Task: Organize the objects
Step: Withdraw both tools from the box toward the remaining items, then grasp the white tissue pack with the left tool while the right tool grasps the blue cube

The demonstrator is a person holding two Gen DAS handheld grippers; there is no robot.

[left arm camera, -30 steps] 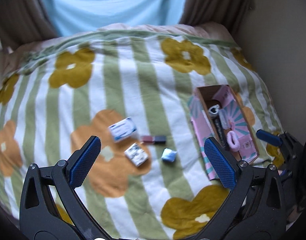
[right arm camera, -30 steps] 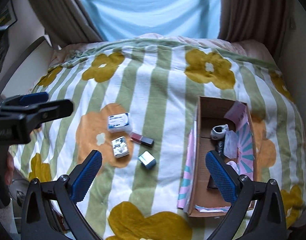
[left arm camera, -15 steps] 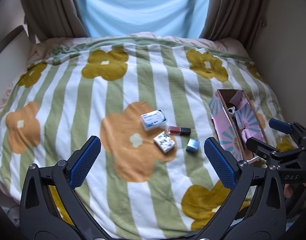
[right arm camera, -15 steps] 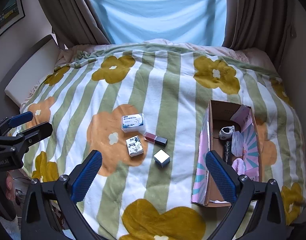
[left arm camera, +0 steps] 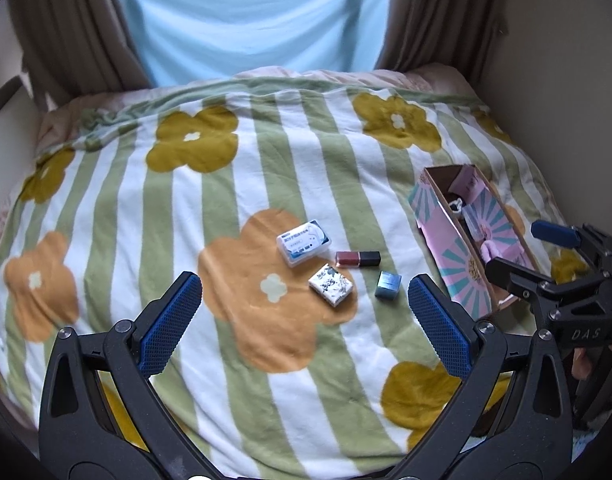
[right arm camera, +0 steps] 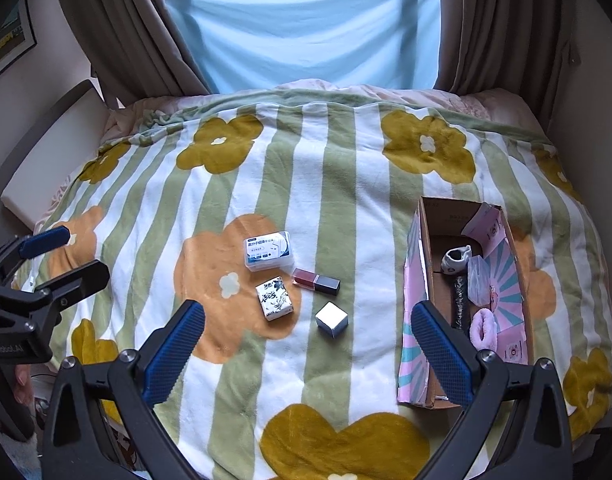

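Both claws hang over the near edge of the bed, nothing in either. My left gripper stands wide apart and empty, and my right gripper gapes just the same.

By my reading the job is partly done. The cardboard box on the right side of the blanket already holds a few things: a small white piece, a dark stick, a clear packet and a pink fluffy ring.

Four items are left out on the blanket, clustered close together, left of the box: the white-and-blue case, the patterned packet just in front of it, the lipstick lying flat, and the silver cube nearest the box.

Room to move looks generous. The blanket is bare all round the cluster and there is a clear lane between cube and box. The box wall facing the cluster stands upright with a flap, so anything carried across must go over it. The wall sits close behind the box on the right, so that side is tight. The blanket is soft, so small pieces may tip when nudged.
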